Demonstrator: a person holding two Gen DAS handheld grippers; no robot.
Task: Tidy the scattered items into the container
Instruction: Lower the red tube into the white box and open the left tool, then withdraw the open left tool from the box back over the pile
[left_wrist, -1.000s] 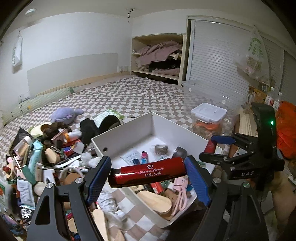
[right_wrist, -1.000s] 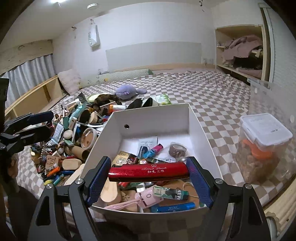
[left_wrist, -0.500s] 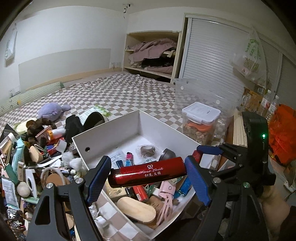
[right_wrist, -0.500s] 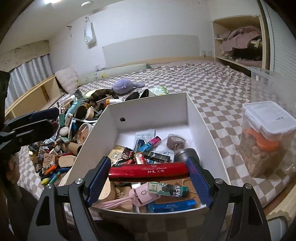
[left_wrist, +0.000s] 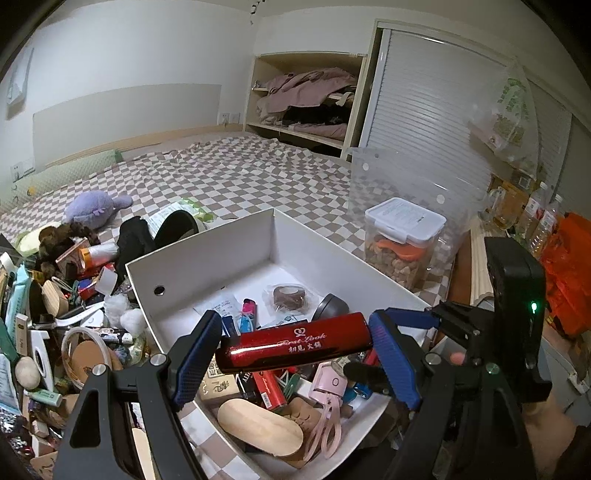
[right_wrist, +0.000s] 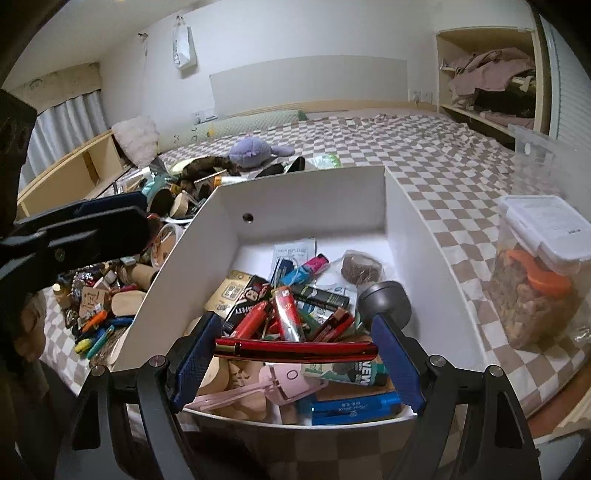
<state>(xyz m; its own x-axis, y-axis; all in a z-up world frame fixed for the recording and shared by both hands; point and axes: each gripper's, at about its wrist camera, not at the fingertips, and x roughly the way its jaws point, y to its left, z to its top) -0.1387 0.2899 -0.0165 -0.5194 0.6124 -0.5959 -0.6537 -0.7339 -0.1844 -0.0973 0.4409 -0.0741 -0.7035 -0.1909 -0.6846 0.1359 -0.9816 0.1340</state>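
Note:
My left gripper (left_wrist: 293, 343) is shut on a glossy red case (left_wrist: 295, 345) with white lettering, gripped end to end just above the near corner of the white box (left_wrist: 207, 240). My right gripper (right_wrist: 295, 347) is shut on a second red case (right_wrist: 295, 349), low over the near end of the same white box (right_wrist: 303, 184). Lighters, tubes, a tape roll and pink scissors fill the box. A pile of scattered items (left_wrist: 55, 314) lies left of the box on the checked bedspread. In the right wrist view the left gripper (right_wrist: 144, 218) reaches in from the left.
A clear lidded tub of snacks (left_wrist: 402, 236) stands right of the box, also seen as the tub (right_wrist: 539, 266). A purple plush toy (left_wrist: 96, 205) lies further back on the bed. Bottles and an orange bag (left_wrist: 569, 273) crowd the far right. A wardrobe shelf holds clothes.
Both grippers have sunk closer to the box, each still gripping its red case. The left one has also shifted sideways towards the box, so the pile has slid left in its view.

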